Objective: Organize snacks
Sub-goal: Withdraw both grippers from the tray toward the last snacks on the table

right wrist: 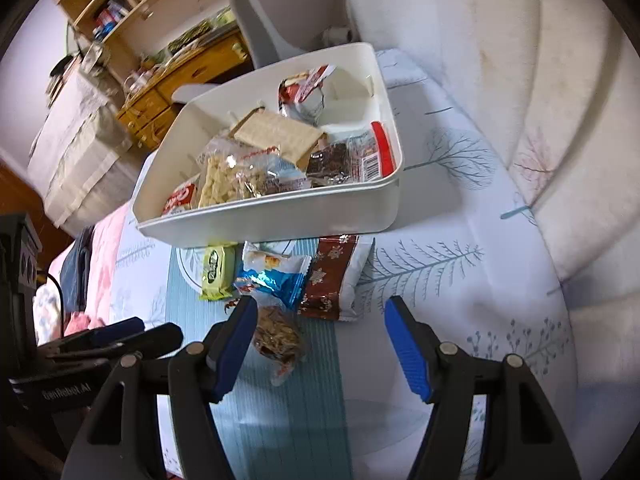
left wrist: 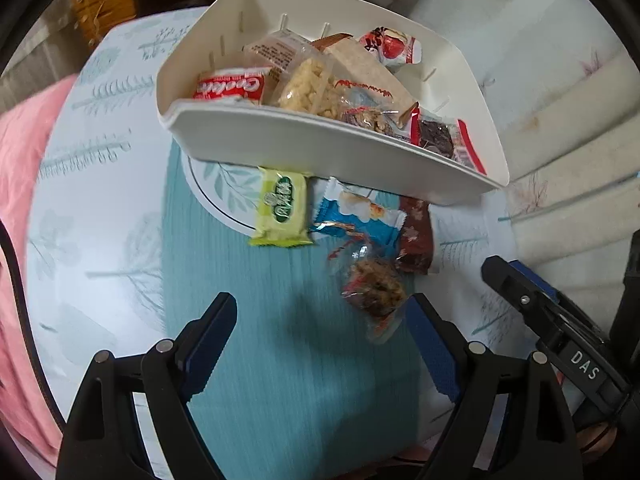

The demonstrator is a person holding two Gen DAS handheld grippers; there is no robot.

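Both grippers, left (left wrist: 322, 320) and right (right wrist: 320, 324), gape empty; clear nut-snack packet (left wrist: 374, 290) lies near the white bin (left wrist: 320, 148), beside their fingertips.

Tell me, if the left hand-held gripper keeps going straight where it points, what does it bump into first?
Probably the bare teal mat. The left hand-held gripper points down at it, jaws open and empty. The clear nut-cluster packet lies just beside one finger, so depth is uncertain.

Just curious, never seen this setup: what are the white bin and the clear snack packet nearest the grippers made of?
White bin: probably rigid plastic, smooth matte walls with moulded rim. Clear snack packet: thin glossy plastic film, crinkled, contents showing through.
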